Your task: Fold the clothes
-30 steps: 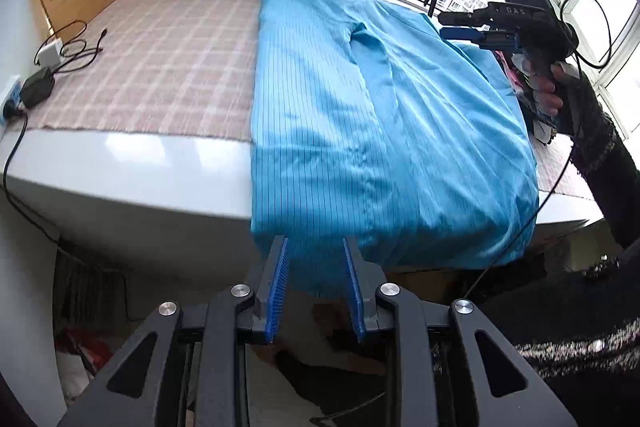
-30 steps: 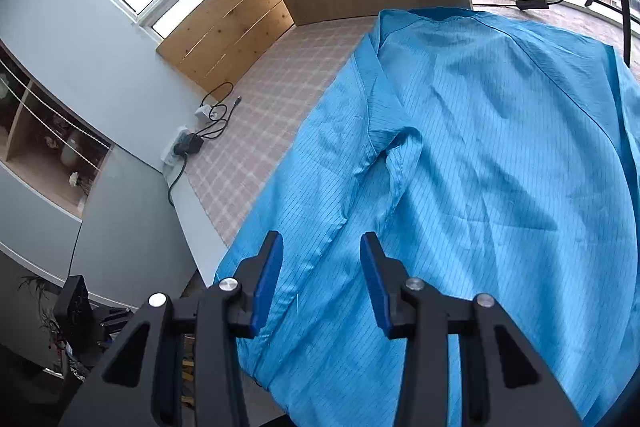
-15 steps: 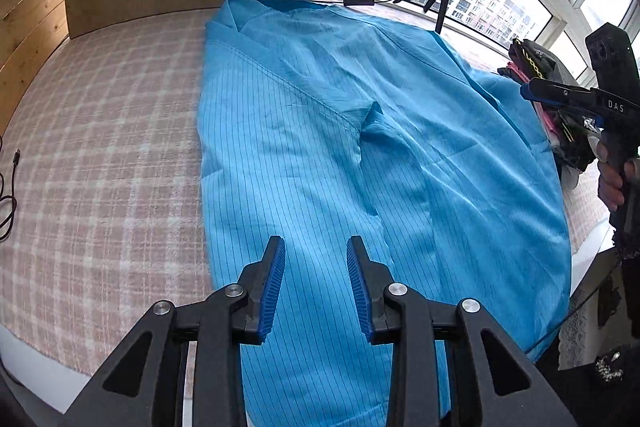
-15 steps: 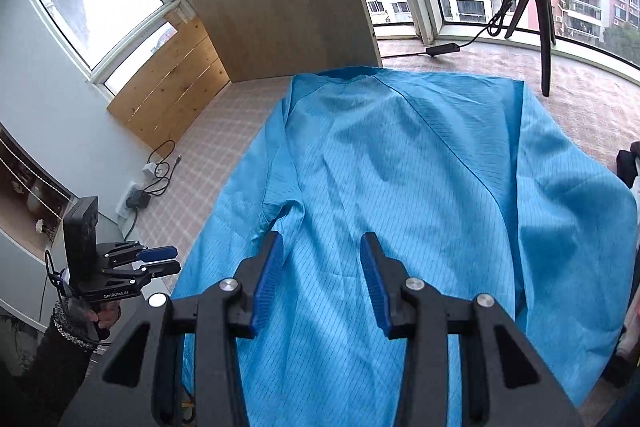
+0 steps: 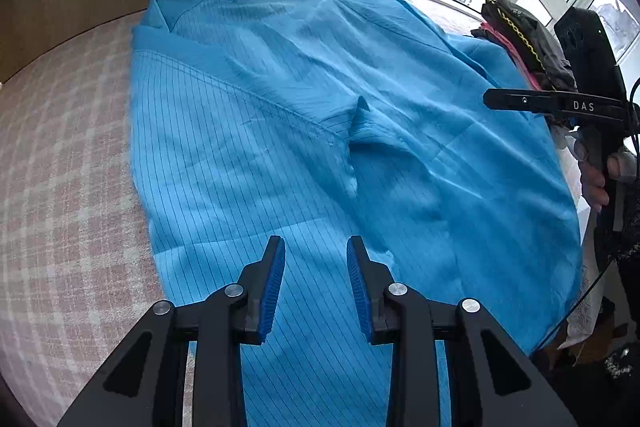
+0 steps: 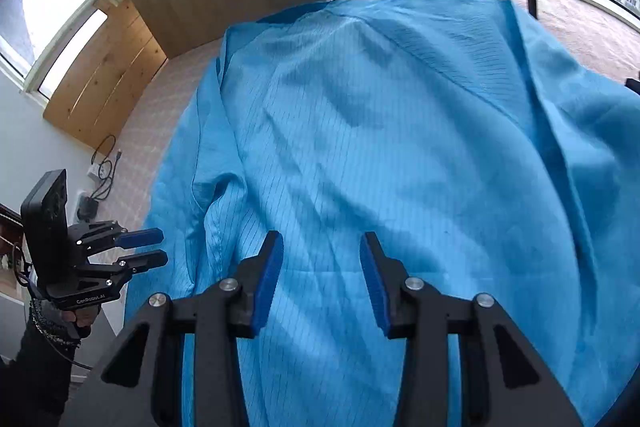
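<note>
Blue pinstriped cotton garment point(image 5: 304, 131) lies spread on the checked pink bed cover point(image 5: 60, 155), hem over the near edge. Our left gripper point(image 5: 315, 283) and right gripper point(image 6: 322, 279) hover spread, empty. We'd pinch matching side edges, fold evenly.

The left gripper point(image 5: 316, 283) hangs open over the near end of the blue shirt point(image 5: 304, 131). The shirt lies flat on a checked cloth point(image 5: 68, 163). The right gripper point(image 5: 552, 105) is by the shirt's right edge.
</note>
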A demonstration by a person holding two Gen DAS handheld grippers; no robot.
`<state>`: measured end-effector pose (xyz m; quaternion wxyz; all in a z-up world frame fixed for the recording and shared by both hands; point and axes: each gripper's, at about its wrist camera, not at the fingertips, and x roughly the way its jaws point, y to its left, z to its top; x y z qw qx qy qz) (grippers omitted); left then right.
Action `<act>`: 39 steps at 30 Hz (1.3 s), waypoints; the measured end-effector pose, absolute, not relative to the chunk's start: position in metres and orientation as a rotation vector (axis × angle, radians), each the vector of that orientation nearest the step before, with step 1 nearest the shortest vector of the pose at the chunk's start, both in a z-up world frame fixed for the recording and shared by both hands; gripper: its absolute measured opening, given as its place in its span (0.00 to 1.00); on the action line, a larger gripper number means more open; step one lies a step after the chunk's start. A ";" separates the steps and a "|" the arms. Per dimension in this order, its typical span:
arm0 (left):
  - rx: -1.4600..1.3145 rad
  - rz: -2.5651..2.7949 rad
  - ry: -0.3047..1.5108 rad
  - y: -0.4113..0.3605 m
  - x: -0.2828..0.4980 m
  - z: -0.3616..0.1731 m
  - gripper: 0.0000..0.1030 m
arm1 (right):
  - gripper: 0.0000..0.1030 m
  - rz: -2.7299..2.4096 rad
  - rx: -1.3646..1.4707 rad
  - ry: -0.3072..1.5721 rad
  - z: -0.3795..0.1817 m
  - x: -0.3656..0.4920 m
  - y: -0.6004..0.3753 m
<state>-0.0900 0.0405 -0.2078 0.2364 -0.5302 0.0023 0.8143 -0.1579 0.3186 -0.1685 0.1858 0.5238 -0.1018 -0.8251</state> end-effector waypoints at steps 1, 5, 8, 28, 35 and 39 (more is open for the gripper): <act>-1.430 2.231 0.020 0.044 -0.085 -0.200 0.30 | 0.39 -2.384 1.458 -0.307 -0.154 -0.147 0.340; -1.360 2.172 -0.002 0.071 -0.065 -0.183 0.33 | 0.43 -2.564 1.506 -0.280 -0.125 -0.085 0.412; -1.344 2.076 -0.033 0.107 -0.047 -0.184 0.33 | 0.48 -2.601 1.585 -0.295 -0.128 -0.048 0.448; -1.488 1.894 0.098 0.315 0.047 -0.236 0.33 | 0.48 -2.272 1.565 -0.103 -0.216 -0.108 0.424; -1.502 1.896 0.149 0.317 0.049 -0.231 0.33 | 0.36 -2.317 1.504 -0.262 -0.198 -0.119 0.457; -1.501 1.879 0.147 0.313 0.047 -0.229 0.33 | 0.17 -2.232 1.529 -0.537 -0.223 -0.131 0.473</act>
